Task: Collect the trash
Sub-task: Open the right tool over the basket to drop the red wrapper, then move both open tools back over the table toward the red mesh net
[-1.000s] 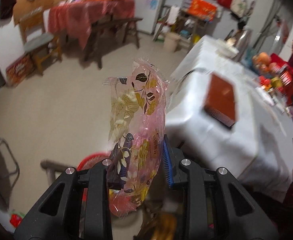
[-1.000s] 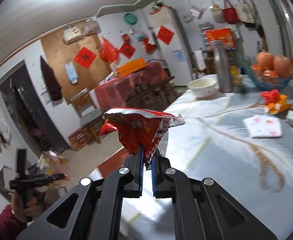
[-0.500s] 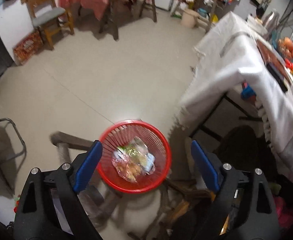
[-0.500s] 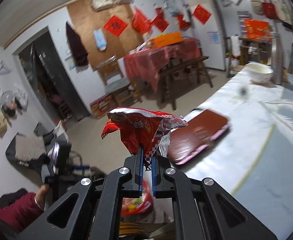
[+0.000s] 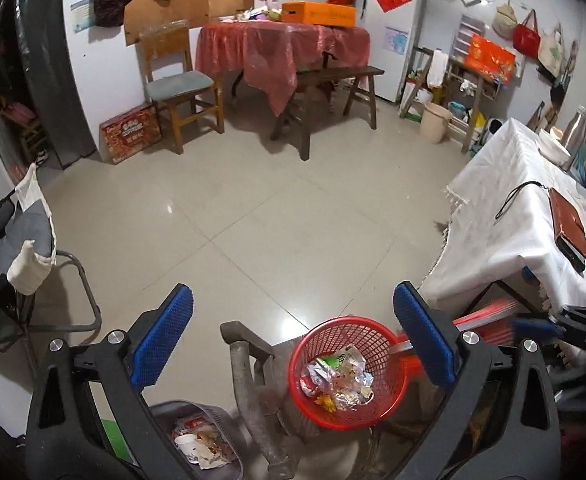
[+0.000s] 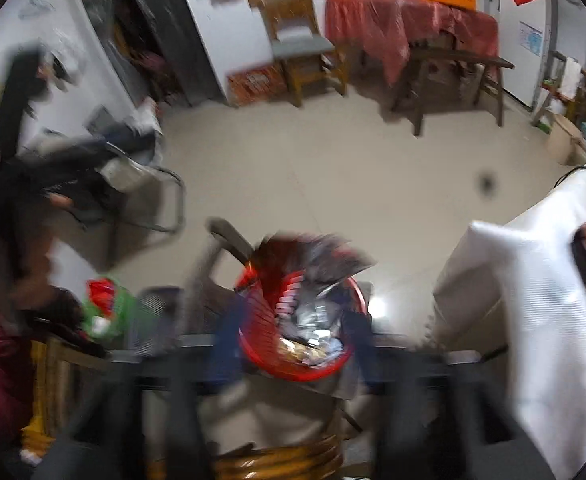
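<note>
My left gripper, its blue pads spread wide and holding nothing, hangs above the red basket of crumpled wrappers. In the right wrist view, motion blur smears my right gripper; I cannot tell its opening. A red snack bag, blurred, sits over the basket's rim, contact unclear.

Blurred red wrapper hangs above red basket, seemingly loose.

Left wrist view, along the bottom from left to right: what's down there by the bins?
Left gripper's left blue finger pad → grey mesh bin with paper scraps → red mesh basket holding wrappers → right blue finger pad → white-clothed table.
</note>
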